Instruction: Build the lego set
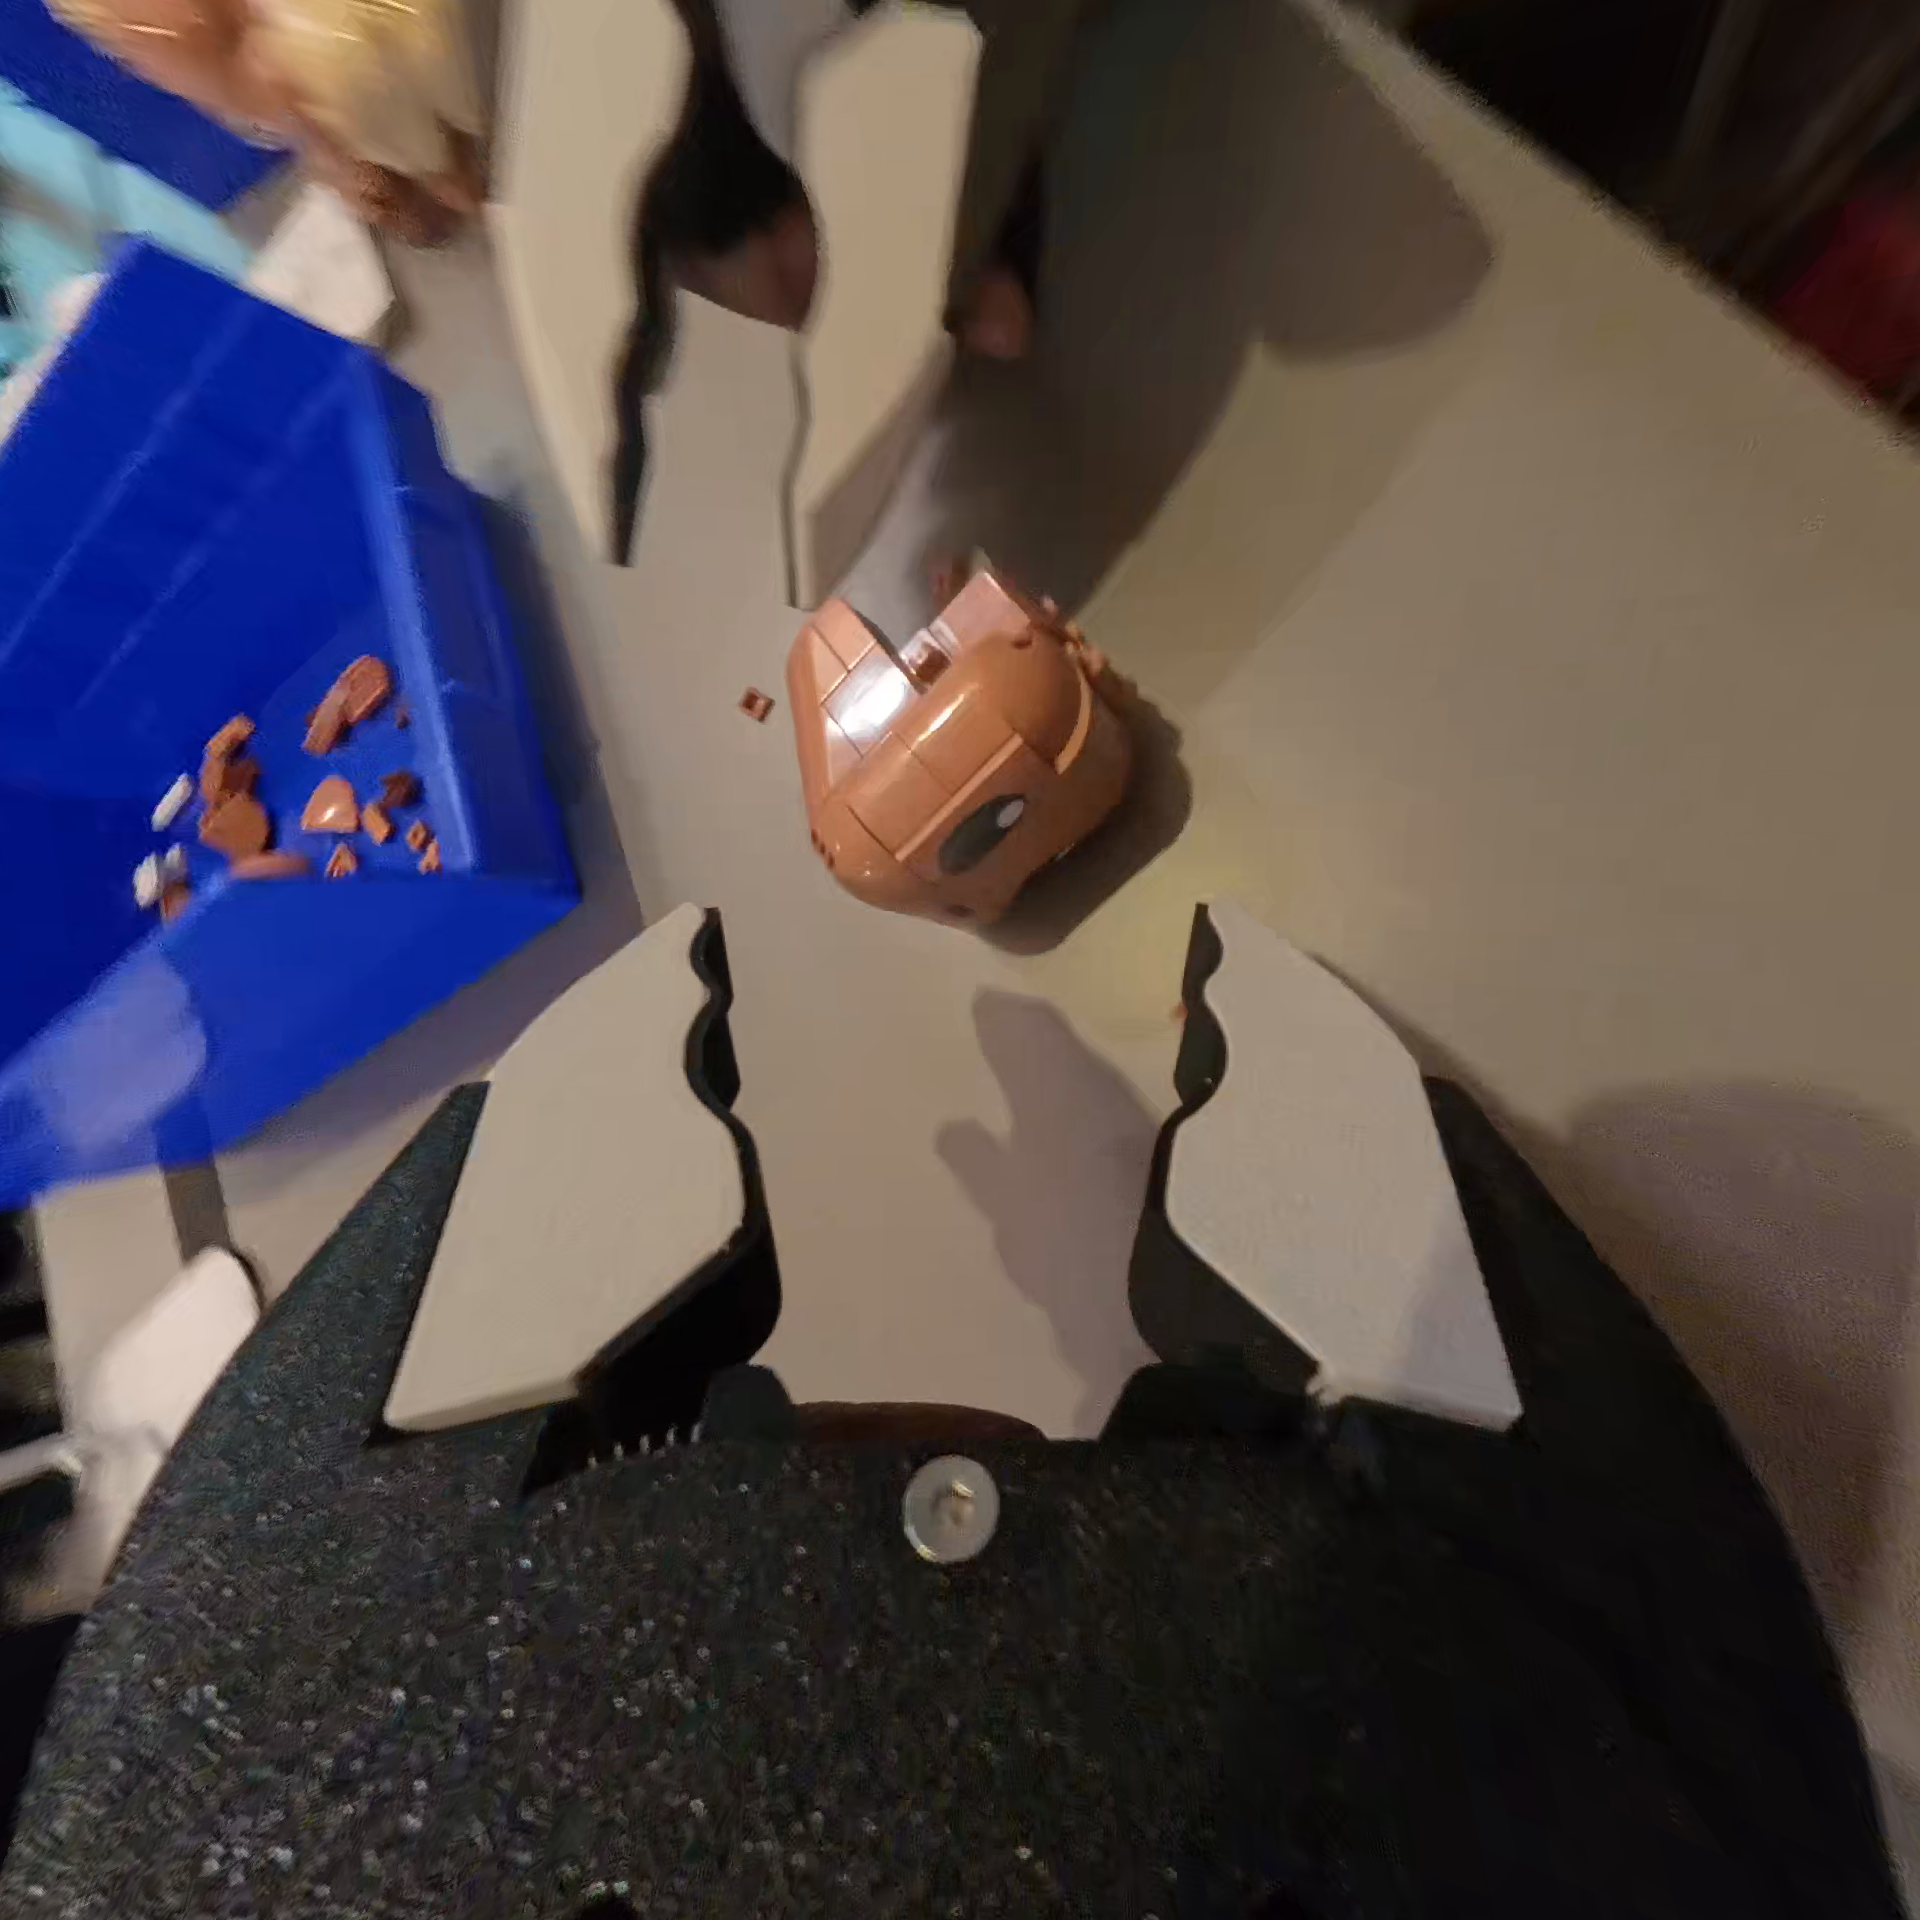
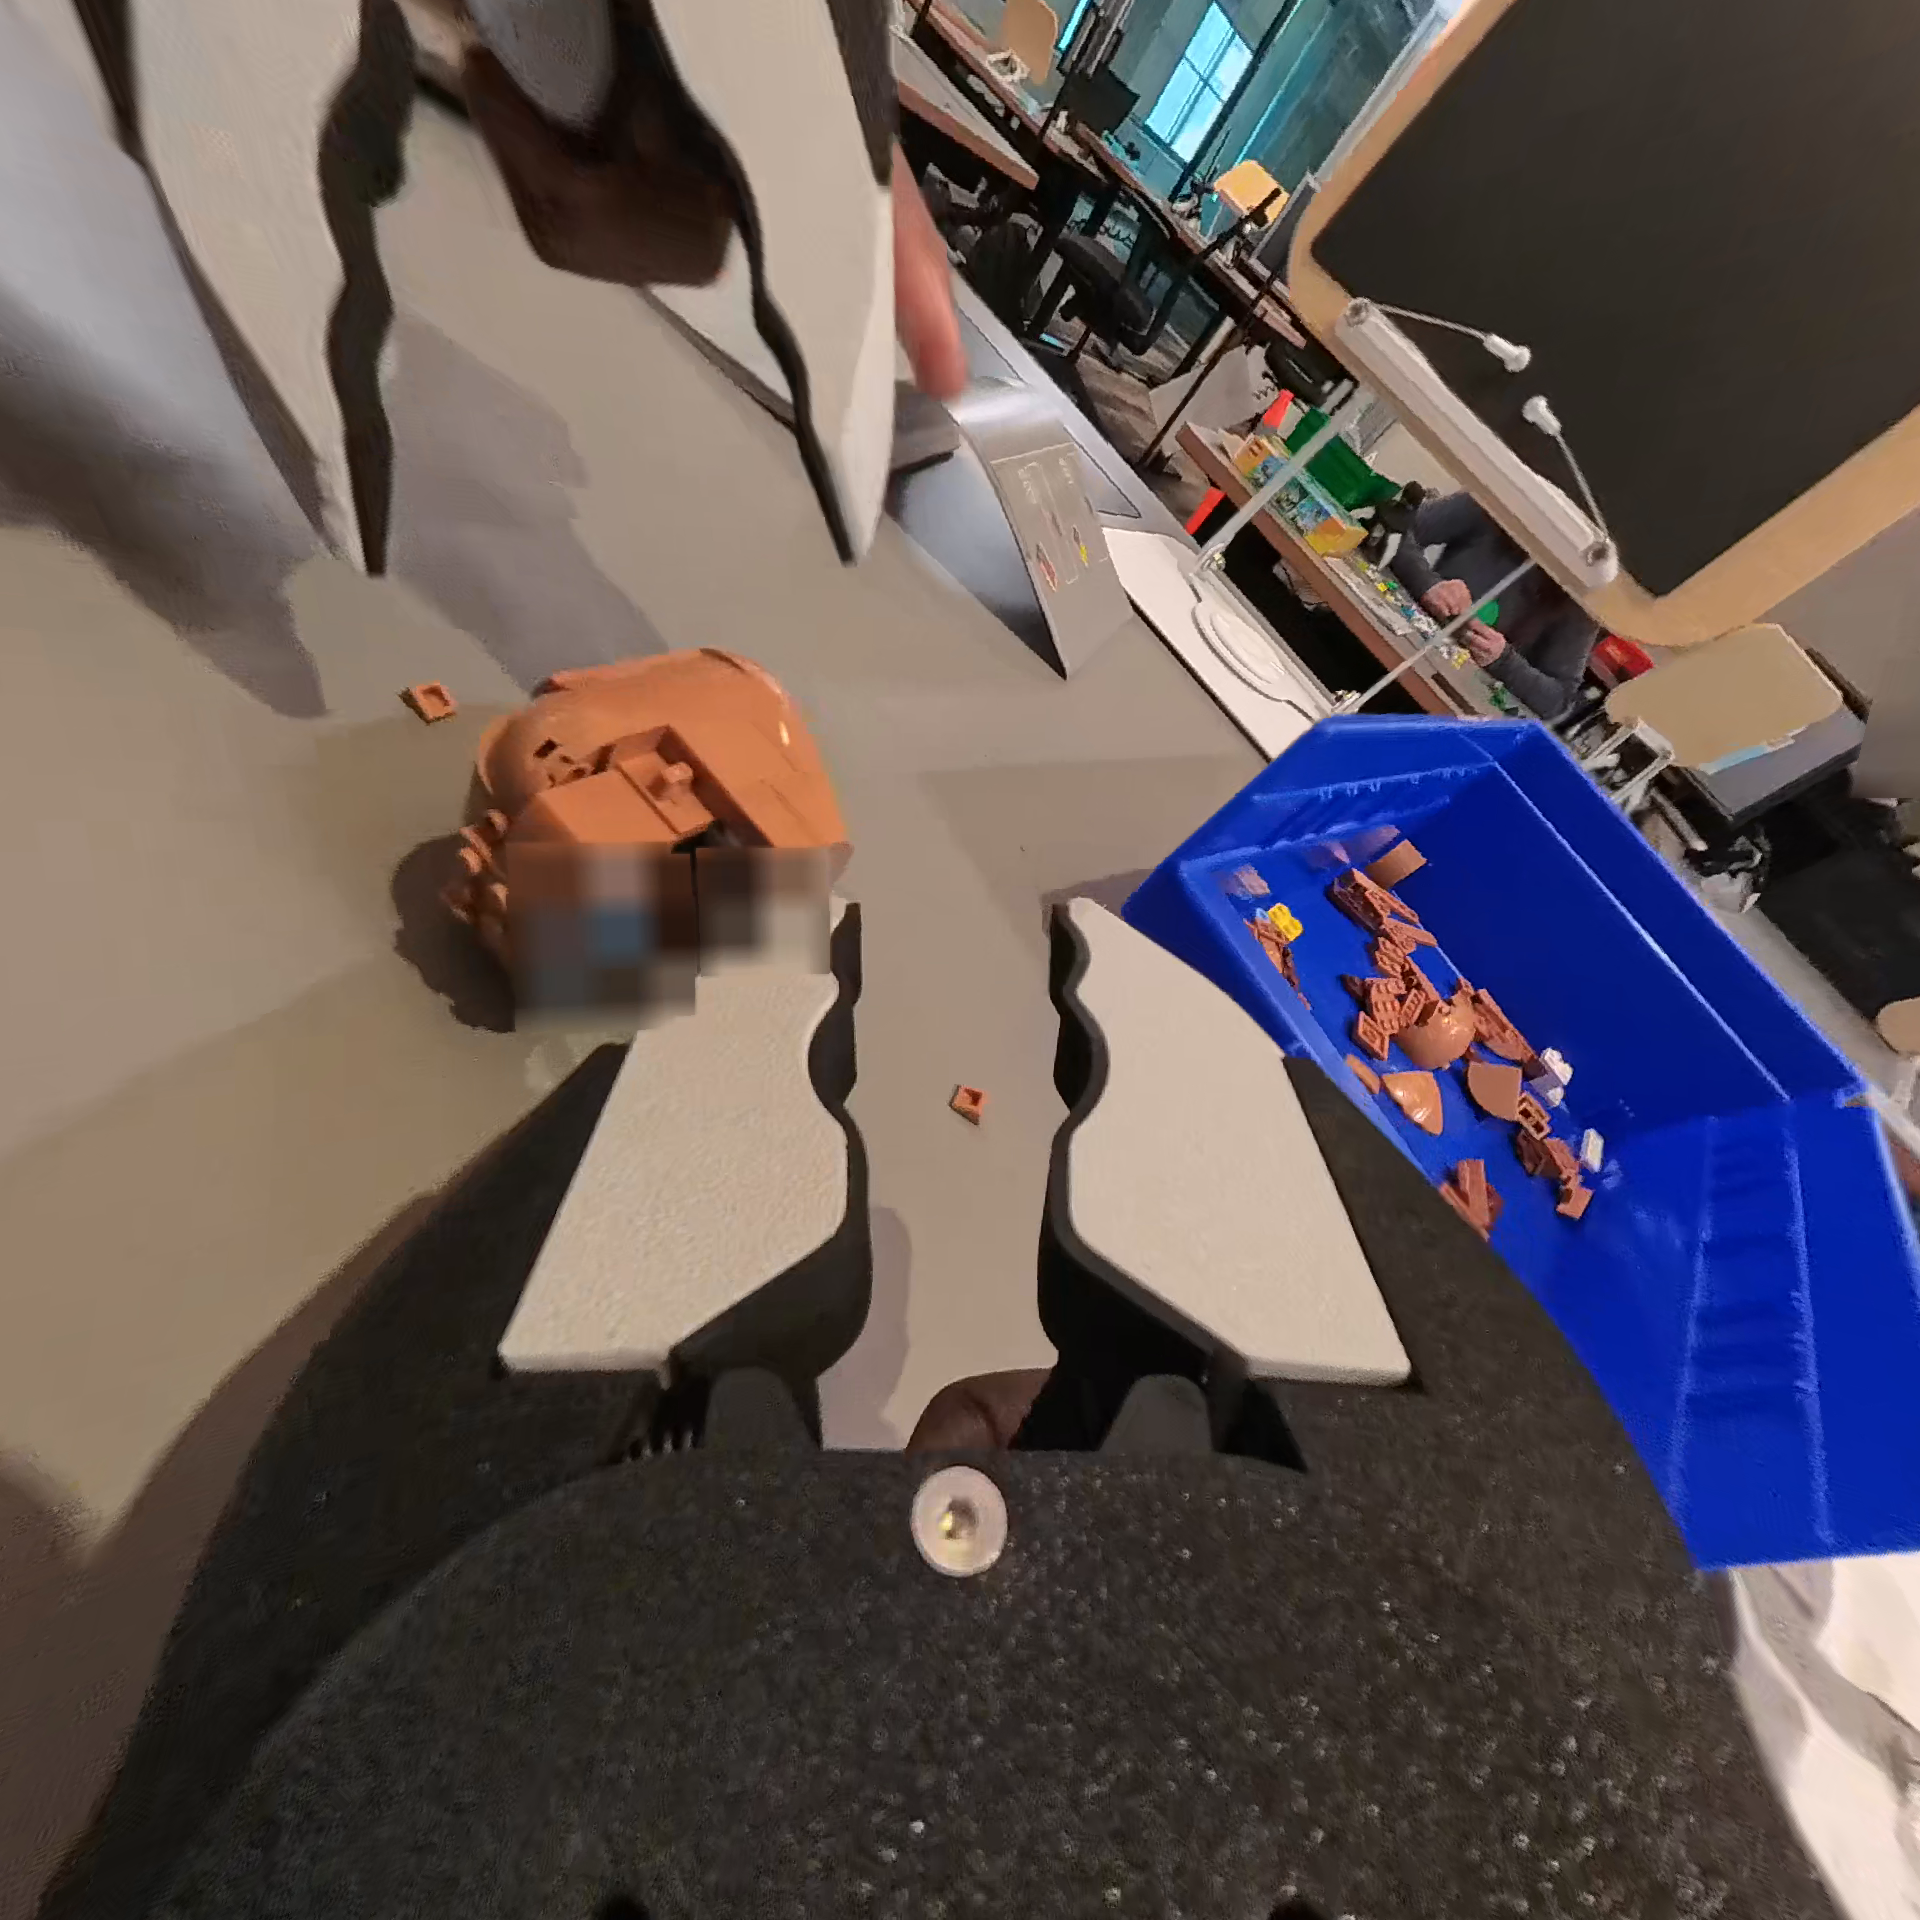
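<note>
The left gripper (image 1: 956, 925) hangs above the grey desk (image 1: 1403, 727) with its two pale fingers spread wide and nothing between them. Just beyond its tips the partly built tan lego model (image 1: 951, 758) lies on the desk, well in from the far edge, and one tiny brown piece (image 1: 755, 704) lies loose on the desk just beside the model. Toward the desk's left side stands a blue bin (image 1: 260, 582) with a scatter of brown and tan bricks (image 1: 281, 800) on its floor.

The right gripper (image 2: 956, 914) is also parted and holds nothing. A second small brown piece (image 2: 969, 1101) lies on the desk in the gap between its fingers, touching neither. In the right wrist view the model (image 2: 665, 769) lies ahead and to the left of its tips, part of it covered by a mosaic patch, with the first small piece (image 2: 428, 699) near it. The blue bin (image 2: 1621, 935) sits to the right, close beside the right finger, its loose bricks (image 2: 1444, 1029) heaped in the middle. Each gripper shows blurred at the top of the other's view.
</note>
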A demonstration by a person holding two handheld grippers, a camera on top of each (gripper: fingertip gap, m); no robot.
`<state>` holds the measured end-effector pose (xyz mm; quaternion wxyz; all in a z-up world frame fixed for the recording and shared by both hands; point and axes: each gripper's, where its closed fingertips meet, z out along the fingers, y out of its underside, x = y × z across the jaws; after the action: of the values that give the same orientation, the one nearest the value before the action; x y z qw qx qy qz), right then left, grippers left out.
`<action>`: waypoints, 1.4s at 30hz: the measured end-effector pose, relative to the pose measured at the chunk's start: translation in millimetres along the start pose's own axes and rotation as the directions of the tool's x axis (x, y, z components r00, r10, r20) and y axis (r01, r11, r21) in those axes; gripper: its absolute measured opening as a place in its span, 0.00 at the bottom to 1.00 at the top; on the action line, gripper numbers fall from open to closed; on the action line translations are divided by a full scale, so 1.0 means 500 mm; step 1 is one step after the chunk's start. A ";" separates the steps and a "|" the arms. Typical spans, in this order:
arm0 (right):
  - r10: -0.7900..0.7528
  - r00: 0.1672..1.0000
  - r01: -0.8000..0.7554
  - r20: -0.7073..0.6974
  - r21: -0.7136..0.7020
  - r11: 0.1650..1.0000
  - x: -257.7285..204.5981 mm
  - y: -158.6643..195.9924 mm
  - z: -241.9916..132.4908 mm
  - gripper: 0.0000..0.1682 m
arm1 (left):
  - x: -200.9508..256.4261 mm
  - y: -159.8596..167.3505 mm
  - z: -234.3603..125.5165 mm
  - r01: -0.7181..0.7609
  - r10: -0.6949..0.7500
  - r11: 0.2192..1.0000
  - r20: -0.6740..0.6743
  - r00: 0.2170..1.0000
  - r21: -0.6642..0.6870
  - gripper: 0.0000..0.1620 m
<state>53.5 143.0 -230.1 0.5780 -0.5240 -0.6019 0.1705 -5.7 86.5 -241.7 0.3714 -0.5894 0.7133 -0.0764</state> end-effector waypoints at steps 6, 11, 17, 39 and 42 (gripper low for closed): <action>0.109 0.992 -0.106 -0.056 0.058 0.993 0.048 0.009 -0.020 0.20 | -0.002 -0.011 0.064 -0.309 0.274 0.951 -0.413 0.868 -0.018 0.55; 0.163 0.983 -0.157 -0.084 0.069 0.985 0.069 0.027 -0.023 0.18 | 0.011 0.006 0.105 -0.466 0.370 0.885 -0.611 0.700 0.002 0.55; 0.138 0.986 -0.132 -0.091 0.064 0.989 0.067 0.028 -0.020 0.17 | 0.040 -0.020 0.110 -0.217 0.227 0.971 -0.654 0.721 0.097 0.48; -0.021 0.997 0.005 0.076 0.210 0.978 -0.014 -0.142 0.075 0.43 | -0.133 -0.014 -0.084 0.795 -0.748 -0.222 -0.622 0.233 0.565 0.47; -0.199 0.980 0.189 0.030 0.199 0.962 -0.029 -0.162 0.109 0.54 | -0.129 -0.019 -0.088 0.791 -0.746 -0.235 -0.626 0.225 0.565 0.47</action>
<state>-32.4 121.0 -186.5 0.6254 -0.3987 -0.6449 0.1842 -23.4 127.0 -176.9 0.4486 -0.6277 0.0462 -0.6345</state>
